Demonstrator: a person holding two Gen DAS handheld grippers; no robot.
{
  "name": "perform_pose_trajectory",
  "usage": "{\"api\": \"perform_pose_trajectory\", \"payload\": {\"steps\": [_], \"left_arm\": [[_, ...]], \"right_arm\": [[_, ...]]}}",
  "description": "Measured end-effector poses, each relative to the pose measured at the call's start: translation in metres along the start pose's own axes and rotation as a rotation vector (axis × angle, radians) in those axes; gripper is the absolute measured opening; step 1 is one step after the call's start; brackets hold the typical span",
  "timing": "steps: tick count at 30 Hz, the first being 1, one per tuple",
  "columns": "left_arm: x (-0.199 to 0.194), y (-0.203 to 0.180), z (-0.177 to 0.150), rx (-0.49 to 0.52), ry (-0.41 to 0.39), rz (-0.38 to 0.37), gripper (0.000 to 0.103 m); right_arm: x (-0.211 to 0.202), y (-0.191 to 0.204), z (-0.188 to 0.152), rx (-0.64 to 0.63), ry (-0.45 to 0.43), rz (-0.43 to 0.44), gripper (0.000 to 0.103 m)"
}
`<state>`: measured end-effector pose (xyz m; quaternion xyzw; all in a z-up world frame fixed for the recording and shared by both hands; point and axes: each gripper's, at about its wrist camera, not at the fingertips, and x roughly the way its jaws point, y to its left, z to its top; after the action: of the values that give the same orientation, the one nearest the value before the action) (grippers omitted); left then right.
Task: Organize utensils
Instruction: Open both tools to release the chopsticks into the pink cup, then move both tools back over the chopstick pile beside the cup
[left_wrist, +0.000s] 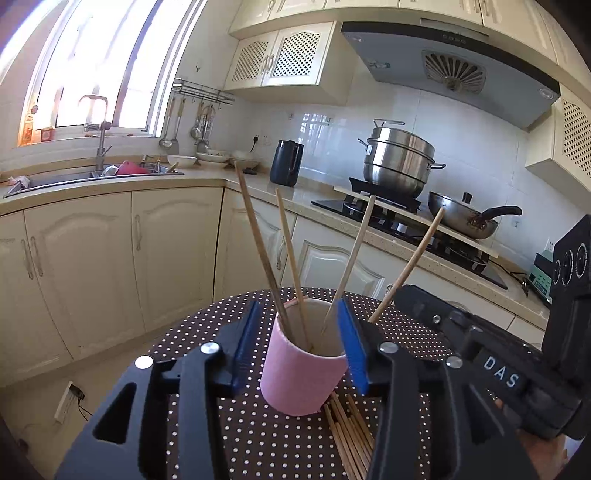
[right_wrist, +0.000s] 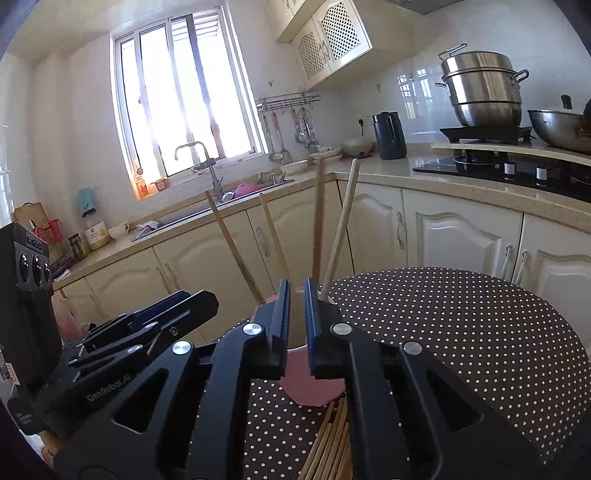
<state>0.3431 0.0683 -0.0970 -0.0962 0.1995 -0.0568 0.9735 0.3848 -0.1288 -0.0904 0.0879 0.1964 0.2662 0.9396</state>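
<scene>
On the dotted round table (left_wrist: 229, 435), seen from the left wrist, a pink cup (left_wrist: 301, 373) stands upright, and it serves here as the landmark. Four chopsticks (left_wrist: 258, 243) stand in it, long axes near vertical, thin ends down inside the cup and tops fanning outward: two lean left, two lean right, the rightmost passing over the cup's right rim. Just below the cup a bundle of loose chopsticks (left_wrist: 351, 439) lies flat on the cloth, long axes running away from the cup's base toward the camera. The left gripper (left_wrist: 295, 332) has its jaws apart, one blue pad (left_wrist: 245, 339) left of the cup clear of its wall, the other at the cup's right side; whether that one touches cannot be told. To the right of the cup sits the black body of the right gripper (left_wrist: 480, 354), its jaws hidden in this view.

From the right wrist, the right gripper (right_wrist: 295, 295) is in front of the cup (right_wrist: 314, 387), its jaws nearly together with a narrow slit between and nothing in it. The standing chopsticks (right_wrist: 341, 225) rise beyond the fingers, two tilting left, two almost straight up. The loose bundle (right_wrist: 328, 443) lies just below the cup, pointing toward the camera. The left gripper (right_wrist: 147, 321) lies left of the cup.
</scene>
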Motion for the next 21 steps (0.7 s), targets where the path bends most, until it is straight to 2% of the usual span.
{"api": "perform_pose_trajectory", "payload": {"steps": [4,13,21], "left_arm": [[-0.020,-0.003,0.002,0.013,-0.011,0.017,0.049],[-0.063,-0.023,0.005,0.077,-0.056,0.059,0.053],[-0.080,-0.042,-0.003,0.115,-0.027,0.072,0.054]], "right_arm": [[-0.016,0.009,0.003,-0.015,-0.019,-0.008,0.044],[-0.054,0.024,0.005,-0.041,-0.042,-0.025,0.046],[-0.083,0.025,-0.004,-0.056,-0.015,-0.054,0.047]]}}
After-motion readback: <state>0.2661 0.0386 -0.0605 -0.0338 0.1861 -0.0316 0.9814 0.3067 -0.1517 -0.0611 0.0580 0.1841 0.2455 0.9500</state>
